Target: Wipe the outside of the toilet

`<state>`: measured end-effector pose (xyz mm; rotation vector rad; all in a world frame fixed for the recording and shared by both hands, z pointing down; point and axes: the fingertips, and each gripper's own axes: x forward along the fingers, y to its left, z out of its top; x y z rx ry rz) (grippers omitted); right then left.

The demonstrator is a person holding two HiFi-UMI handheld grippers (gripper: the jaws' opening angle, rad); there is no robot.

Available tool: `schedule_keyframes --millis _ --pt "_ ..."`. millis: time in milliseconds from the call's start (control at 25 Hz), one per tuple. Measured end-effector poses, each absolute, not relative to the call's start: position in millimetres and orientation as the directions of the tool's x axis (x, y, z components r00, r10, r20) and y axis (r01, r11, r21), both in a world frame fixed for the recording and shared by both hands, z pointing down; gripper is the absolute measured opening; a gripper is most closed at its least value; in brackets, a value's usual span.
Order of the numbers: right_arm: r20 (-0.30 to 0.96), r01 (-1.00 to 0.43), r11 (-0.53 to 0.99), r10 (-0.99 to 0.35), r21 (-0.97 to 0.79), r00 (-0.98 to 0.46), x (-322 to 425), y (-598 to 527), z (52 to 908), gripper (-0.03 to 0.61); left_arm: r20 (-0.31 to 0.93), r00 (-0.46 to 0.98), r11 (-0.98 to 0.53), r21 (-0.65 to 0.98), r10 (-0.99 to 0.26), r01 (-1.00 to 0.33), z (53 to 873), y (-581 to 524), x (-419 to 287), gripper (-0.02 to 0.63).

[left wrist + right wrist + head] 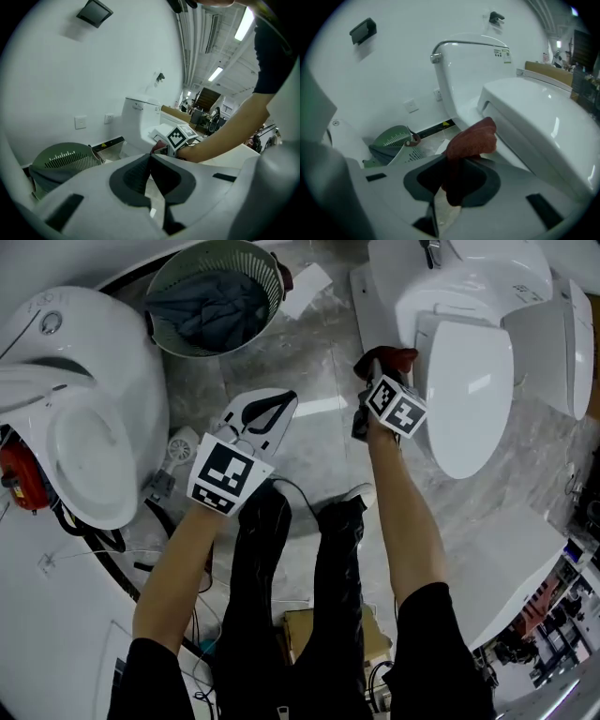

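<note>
Broadly, the open room is a strip of grey marbled floor (309,362) running between two white fixtures. The toilet (469,390) with its lid down bounds it on the right, and a second toilet (94,362) bounds it on the left. At the far end, near the wall, a green slatted basket (265,277) holds a blue-grey rag (211,306). A few cables lie along the foot of the left-hand fixture.

The right hand-held gripper (375,376) is at the left flank of the toilet, just below the edge of the closed lid. Its jaws are clenched on a red cloth (471,138), which bunches out beyond the tips towards the porcelain. Whether the cloth actually presses on the toilet I cannot tell.

The left hand-held gripper (270,407) hangs over the bare floor, well apart from both fixtures. Its jaws are closed together, tip to tip, with nothing between them.
</note>
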<state>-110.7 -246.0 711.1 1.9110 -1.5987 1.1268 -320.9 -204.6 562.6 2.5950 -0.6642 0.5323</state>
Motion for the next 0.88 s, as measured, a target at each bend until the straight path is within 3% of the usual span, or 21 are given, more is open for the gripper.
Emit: schedule_keyframes --millis 400,880 --pt "0.759 -0.875 -0.416 -0.645 -0.248 0.092 -74 -261 745 0.08 0.478 0.82 -0.817 0.302 -0.315 -0.491 599 -193 -325 -0.002" --pt "0.769 -0.809 -0.532 -0.617 -0.249 0.168 -56 -197 754 0.077 0.496 0.827 -0.832 0.315 -0.267 -0.457 614 -174 -297 -0.002"
